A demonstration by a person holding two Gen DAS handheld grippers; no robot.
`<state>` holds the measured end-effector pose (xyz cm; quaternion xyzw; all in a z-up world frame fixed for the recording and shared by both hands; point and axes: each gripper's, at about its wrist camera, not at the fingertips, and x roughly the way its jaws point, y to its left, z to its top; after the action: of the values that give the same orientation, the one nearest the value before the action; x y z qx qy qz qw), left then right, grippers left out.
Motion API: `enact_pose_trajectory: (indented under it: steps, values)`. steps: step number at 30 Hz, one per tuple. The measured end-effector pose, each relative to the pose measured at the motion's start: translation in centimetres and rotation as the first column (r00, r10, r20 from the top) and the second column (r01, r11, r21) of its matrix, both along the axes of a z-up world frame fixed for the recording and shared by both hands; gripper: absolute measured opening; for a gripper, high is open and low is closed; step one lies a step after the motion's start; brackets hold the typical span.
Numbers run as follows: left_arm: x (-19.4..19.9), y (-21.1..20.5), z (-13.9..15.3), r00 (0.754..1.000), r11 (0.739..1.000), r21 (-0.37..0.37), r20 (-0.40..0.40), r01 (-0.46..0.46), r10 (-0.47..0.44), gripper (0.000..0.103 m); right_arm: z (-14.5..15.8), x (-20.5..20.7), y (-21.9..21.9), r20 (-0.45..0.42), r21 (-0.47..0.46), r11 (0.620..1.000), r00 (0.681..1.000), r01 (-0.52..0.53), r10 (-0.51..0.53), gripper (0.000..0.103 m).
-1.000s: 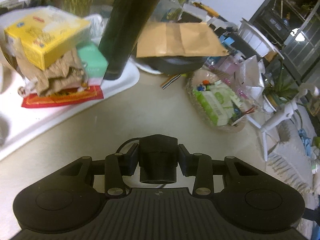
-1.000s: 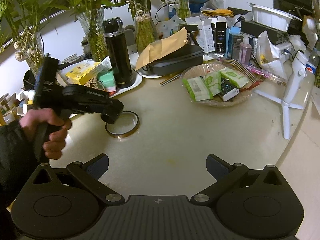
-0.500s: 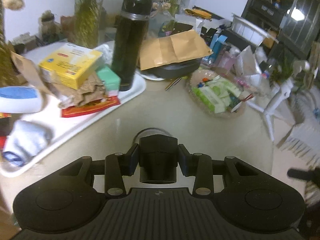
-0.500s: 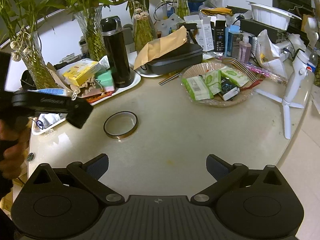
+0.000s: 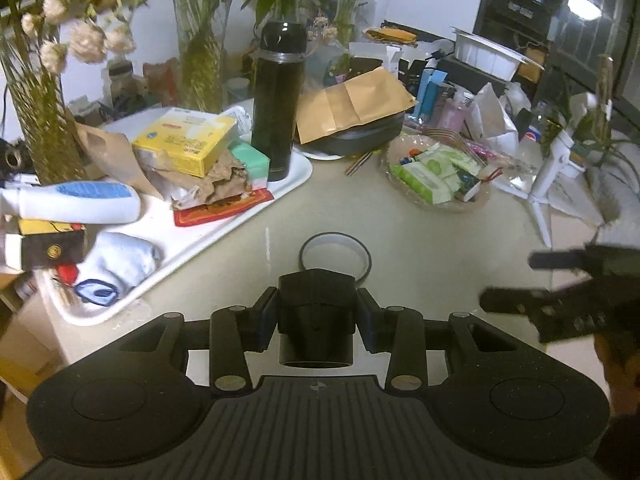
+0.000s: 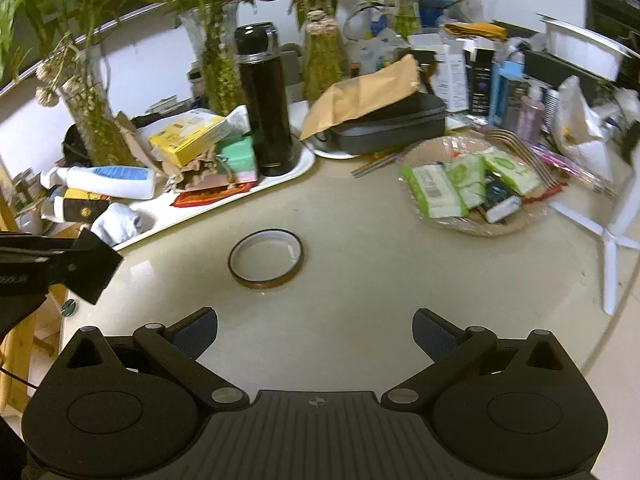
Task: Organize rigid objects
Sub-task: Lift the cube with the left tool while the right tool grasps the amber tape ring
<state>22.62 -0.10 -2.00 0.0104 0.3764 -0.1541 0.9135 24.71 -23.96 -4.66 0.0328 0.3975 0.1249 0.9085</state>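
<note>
beige table (image 6: 360,280); thin brown tape ring (image 6: 265,258) lies flat; left jaws clamp black cylinder (image 5: 316,316); right jaws empty, wide

The left tongs (image 5: 316,320) (clamped on a black block (image 5: 316,304)) pull back from the tray (image 5: 224,232), off the tape ring (image 6: 266,258).

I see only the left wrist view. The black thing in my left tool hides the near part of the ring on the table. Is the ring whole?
Observer: Yes. The right wrist view shows the ring as a full circle, lying flat on the table and touching nothing.
Operator: My view blurs the right tool. Does it hold something?
Observer: No. The right tool is open and empty.
</note>
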Motion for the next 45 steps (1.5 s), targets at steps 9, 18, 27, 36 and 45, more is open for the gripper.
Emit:
enact_pose_trajectory:
  steps: [9, 18, 27, 36, 45]
  values:
    - [-2.0, 0.6, 0.5, 1.000, 1.000, -0.013, 0.020, 0.018, -0.018, 0.040, -2.0, 3.1, 2.3, -0.005, -0.022, 0.981, 0.981, -0.194, 0.194, 0.103]
    - [-3.1, 0.9, 0.6, 0.999, 0.999, -0.006, 0.020, 0.031, -0.031, 0.040, -4.6, 6.8, 3.3, -0.020, 0.010, 0.961, 0.961, -0.277, 0.277, 0.103]
    - [-3.5, 1.5, 0.5, 1.000, 1.000, -0.016, 0.005, 0.017, -0.017, 0.040, -7.1, 10.0, 5.0, -0.040, -0.016, 0.947, 0.947, -0.320, 0.319, 0.103]
    - [-3.3, 1.7, 0.1, 1.000, 1.000, -0.011, -0.010, 0.020, -0.020, 0.040, -8.8, 13.3, 7.8, -0.058, -0.047, 0.927, 0.927, -0.372, 0.369, 0.103]
    - [-3.1, 1.7, -0.1, 0.999, 0.999, -0.011, -0.021, 0.030, -0.031, 0.040, -10.8, 15.0, 9.6, -0.086, -0.104, 0.921, 0.926, -0.375, 0.367, 0.102]
